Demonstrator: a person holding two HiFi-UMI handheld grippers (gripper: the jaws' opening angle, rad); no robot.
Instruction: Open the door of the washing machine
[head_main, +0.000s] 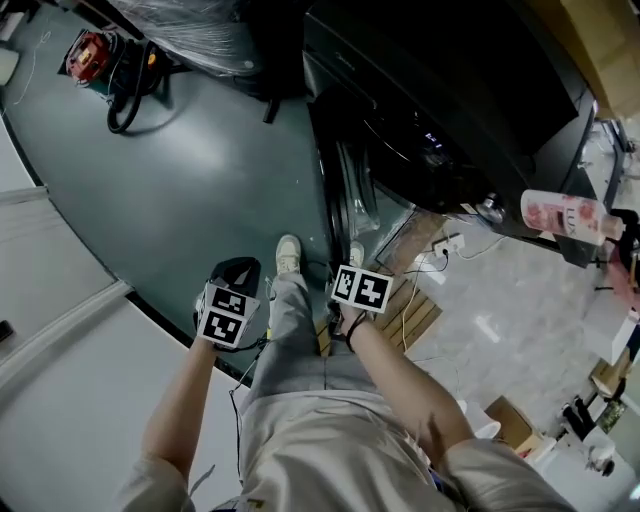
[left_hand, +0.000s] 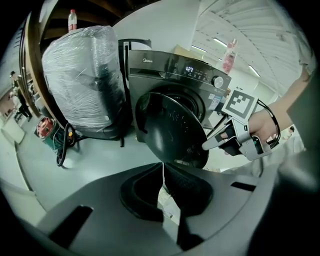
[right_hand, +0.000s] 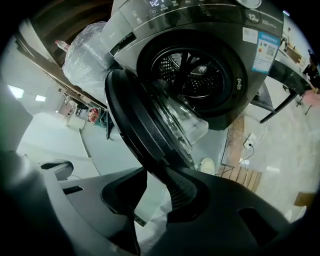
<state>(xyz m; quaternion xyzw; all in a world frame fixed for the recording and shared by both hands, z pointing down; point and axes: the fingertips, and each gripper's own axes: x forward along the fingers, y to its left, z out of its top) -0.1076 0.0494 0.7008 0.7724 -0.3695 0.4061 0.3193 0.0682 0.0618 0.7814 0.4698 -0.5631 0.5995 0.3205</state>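
I stand on a smooth grey-green floor (head_main: 190, 170) that meets pale glossy tiles (head_main: 500, 310) on my right, with a slatted wooden pallet (head_main: 418, 312), a plastic-wrapped bundle (left_hand: 80, 75) beyond, and what I take for strip lights (left_hand: 220, 42) overhead.

Dark grey washing machine (left_hand: 150, 70), seemingly black door (left_hand: 170, 130)
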